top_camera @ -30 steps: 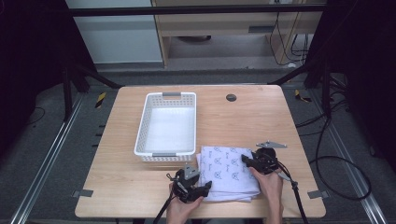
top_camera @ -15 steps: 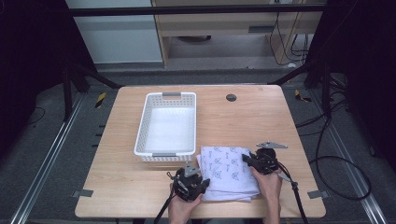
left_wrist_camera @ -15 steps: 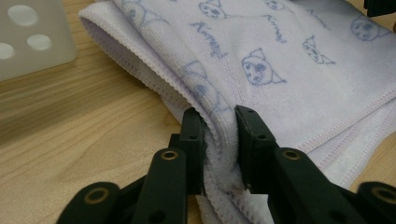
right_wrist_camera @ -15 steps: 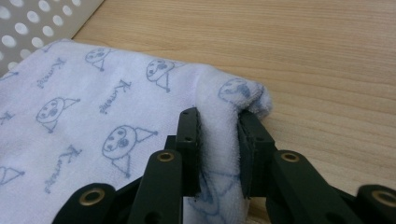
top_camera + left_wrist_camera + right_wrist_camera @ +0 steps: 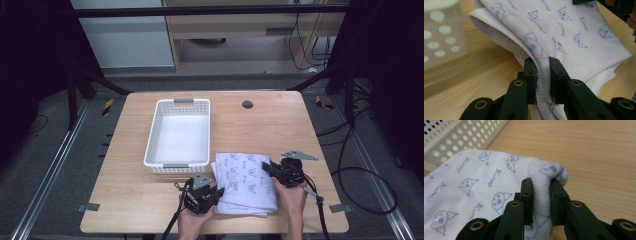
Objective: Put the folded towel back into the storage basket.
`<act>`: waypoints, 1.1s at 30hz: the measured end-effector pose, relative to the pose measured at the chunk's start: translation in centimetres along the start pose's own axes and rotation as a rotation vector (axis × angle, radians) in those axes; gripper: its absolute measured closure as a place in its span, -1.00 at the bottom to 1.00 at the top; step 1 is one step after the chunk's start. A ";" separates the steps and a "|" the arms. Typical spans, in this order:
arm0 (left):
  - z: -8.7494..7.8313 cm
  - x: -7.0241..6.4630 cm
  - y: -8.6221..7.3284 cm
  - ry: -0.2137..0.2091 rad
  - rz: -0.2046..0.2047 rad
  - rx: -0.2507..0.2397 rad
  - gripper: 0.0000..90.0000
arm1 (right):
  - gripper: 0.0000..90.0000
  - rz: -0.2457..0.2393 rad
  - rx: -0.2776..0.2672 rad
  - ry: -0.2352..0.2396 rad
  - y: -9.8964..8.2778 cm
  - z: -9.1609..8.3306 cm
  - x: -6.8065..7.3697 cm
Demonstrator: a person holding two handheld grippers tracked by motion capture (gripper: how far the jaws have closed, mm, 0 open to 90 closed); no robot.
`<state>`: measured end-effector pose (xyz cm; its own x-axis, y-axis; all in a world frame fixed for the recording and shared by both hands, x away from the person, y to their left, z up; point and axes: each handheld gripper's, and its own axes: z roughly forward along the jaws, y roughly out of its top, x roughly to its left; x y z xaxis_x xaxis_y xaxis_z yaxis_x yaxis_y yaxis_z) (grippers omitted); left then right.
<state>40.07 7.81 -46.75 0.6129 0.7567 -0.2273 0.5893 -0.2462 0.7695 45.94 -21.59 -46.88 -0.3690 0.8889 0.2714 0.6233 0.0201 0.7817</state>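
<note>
A folded white towel (image 5: 247, 182) printed with small blue cat faces lies on the wooden table (image 5: 270, 125) near its front edge. My left gripper (image 5: 216, 192) has just closed and is shut on the towel's (image 5: 564, 37) near left edge, the cloth pinched between both pads. My right gripper (image 5: 266, 168) has just closed too, shut on a raised fold at the towel's (image 5: 474, 185) right side. A white perforated basket (image 5: 178, 135) stands empty just behind the towel's left corner.
The basket wall (image 5: 441, 30) is close to the left gripper's left in its own view. A round dark grommet (image 5: 247, 104) sits in the tabletop at the back. A grey three-cornered plate (image 5: 298, 155) sticks out by the right gripper. Cables trail off the front edge.
Both grippers have closed onto the towel's edges. The right one has lifted its fold slightly off the table; the left hand has stayed in place.
</note>
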 end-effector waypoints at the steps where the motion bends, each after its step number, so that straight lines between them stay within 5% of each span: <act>1: -0.3 -0.1 0.2 -0.002 0.006 -0.008 0.72 | 0.68 0.004 -0.015 0.004 0.2 -0.4 0.1; 9: -2.4 -0.9 2.2 -0.005 0.068 -0.042 0.72 | 0.69 -0.020 -0.109 0.016 1.6 -3.3 1.4; 17: -3.7 -1.2 3.5 0.012 0.109 -0.060 0.72 | 0.69 -0.040 -0.146 0.022 2.8 -4.2 2.2; 33: -6.1 -0.4 5.6 0.001 0.109 -0.100 0.72 | 0.68 -0.074 -0.196 0.026 4.9 -5.0 4.1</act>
<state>39.92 9.85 -38.72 0.6700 0.7293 -0.1387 0.4637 -0.2653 0.8453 44.08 -20.10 -39.10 -0.4279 0.8763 0.2215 0.4490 -0.0066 0.8935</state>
